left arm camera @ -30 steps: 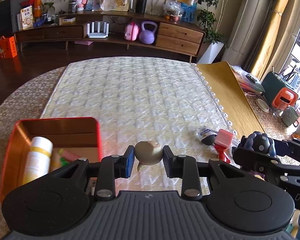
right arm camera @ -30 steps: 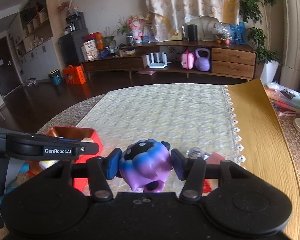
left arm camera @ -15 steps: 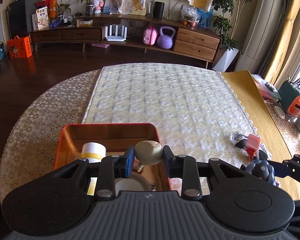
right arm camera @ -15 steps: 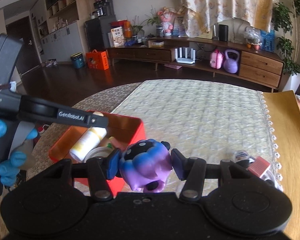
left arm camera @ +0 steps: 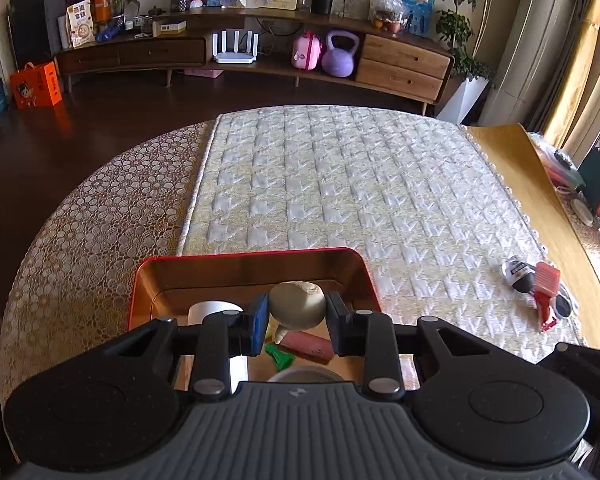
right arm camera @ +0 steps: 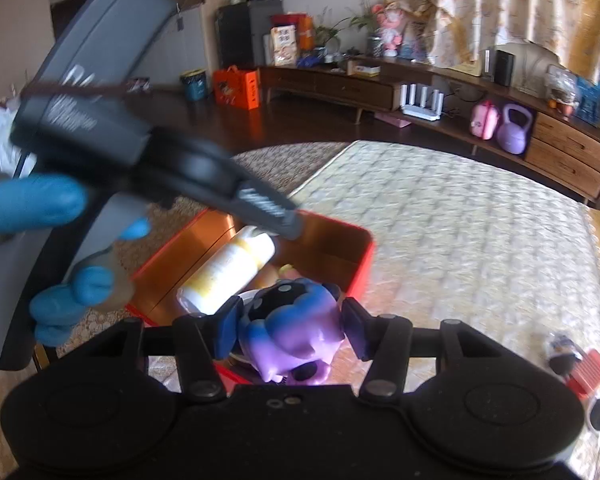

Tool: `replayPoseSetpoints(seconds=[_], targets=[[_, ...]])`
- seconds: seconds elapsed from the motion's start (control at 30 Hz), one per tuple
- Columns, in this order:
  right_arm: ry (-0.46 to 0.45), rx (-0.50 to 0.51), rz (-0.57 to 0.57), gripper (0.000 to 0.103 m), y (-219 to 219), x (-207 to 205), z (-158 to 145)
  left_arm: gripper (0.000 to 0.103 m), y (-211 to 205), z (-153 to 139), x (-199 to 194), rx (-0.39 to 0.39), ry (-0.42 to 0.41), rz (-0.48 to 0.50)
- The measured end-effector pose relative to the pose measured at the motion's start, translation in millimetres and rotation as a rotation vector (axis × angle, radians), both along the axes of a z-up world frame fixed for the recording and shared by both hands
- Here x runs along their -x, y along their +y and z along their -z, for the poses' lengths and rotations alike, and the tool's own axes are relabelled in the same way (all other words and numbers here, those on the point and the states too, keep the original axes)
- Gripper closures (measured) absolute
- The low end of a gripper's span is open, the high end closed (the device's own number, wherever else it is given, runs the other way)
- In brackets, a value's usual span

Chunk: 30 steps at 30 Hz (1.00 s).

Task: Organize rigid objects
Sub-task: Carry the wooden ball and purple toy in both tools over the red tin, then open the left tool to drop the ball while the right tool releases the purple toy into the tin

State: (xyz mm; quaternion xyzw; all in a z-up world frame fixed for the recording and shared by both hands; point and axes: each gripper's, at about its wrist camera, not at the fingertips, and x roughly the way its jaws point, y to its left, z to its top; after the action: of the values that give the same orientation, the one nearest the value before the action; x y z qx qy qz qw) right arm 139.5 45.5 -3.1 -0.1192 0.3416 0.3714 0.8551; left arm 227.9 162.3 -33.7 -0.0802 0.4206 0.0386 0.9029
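A red-rimmed, copper-lined metal tray is seen on the quilted cream tablecloth, already crowded by a white and yellow bottle lying with its long axis slanted toward the tray's far corner, a pink tube and a green piece. The left gripper is clenched on a beige rounded figurine held above the tray, its narrow end pointing down. The right gripper is clamped on a purple and blue dotted toy at the tray's near edge, while a red brush is left well apart on the cloth.
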Motion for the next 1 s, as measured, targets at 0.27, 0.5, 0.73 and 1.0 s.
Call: replayPoseSetpoints(seconds=[0.27,0.5,0.73,1.0], targets=[[0.022,0.045,-0.045,0.05,32.1,-7.2,20.8,0.073,5.2,24.5,-21.5,-0.001,0.037,0.019],[0.059,0.058,-0.044,0.05,37.6,-17.0,33.1,0.073,3.8,39.9,-31.6,-0.017,0.082,0.061],[0.064,0.075,-0.051,0.05,42.4,-15.9,41.9,0.073,2.7,51.4,-41.4,-0.018,0.115,0.082],[0.047,0.075,-0.05,0.049,43.1,-11.7,45.4,0.073,6.6,64.4,-46.7,0.004,0.155,0.062]])
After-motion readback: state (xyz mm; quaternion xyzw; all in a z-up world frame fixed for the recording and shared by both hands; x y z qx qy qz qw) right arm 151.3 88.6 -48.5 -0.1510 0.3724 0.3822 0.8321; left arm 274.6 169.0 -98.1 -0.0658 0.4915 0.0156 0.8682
